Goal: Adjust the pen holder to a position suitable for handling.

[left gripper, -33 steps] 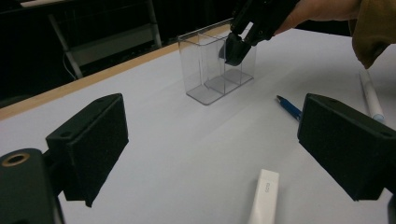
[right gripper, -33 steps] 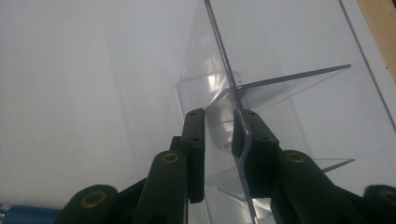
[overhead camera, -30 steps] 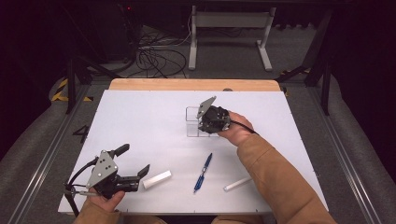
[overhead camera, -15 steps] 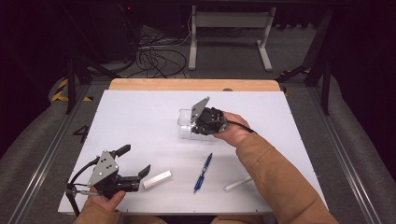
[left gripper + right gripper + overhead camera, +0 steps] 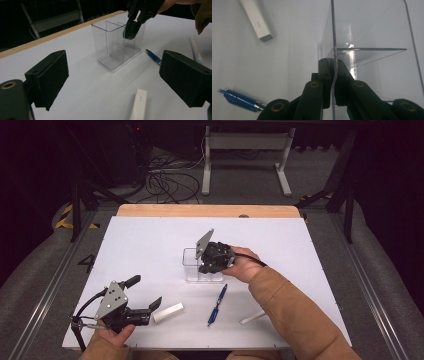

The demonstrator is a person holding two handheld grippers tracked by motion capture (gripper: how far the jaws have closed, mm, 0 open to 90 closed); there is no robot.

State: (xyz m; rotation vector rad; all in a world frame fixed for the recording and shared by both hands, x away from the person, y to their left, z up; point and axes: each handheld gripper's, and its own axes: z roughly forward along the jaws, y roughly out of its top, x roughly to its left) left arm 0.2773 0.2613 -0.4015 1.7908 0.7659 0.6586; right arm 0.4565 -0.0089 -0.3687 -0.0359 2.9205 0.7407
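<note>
A clear plastic organizer (image 5: 192, 270) with dividers stands near the table's middle. My right gripper (image 5: 207, 266) is shut on its right-hand wall from above. In the right gripper view the thin wall runs between the pressed jaws of the right gripper (image 5: 333, 67), with the organizer (image 5: 372, 30) beyond. My left gripper (image 5: 145, 291) rests at the front left, open, with nothing between its jaws. A white bar (image 5: 168, 312) lies just right of it. The left gripper view looks past the left gripper (image 5: 116, 72) to the organizer (image 5: 110, 47) and the right gripper (image 5: 130, 32).
A blue pen (image 5: 217, 305) lies in front of the organizer and a white marker (image 5: 252, 317) farther right, under the person's sleeve. The white table (image 5: 150, 240) has a wooden strip along its far edge. Cables and stands lie on the floor beyond.
The right gripper has carried the organizer a little to the left and toward the person. The left gripper has stayed where it was.
</note>
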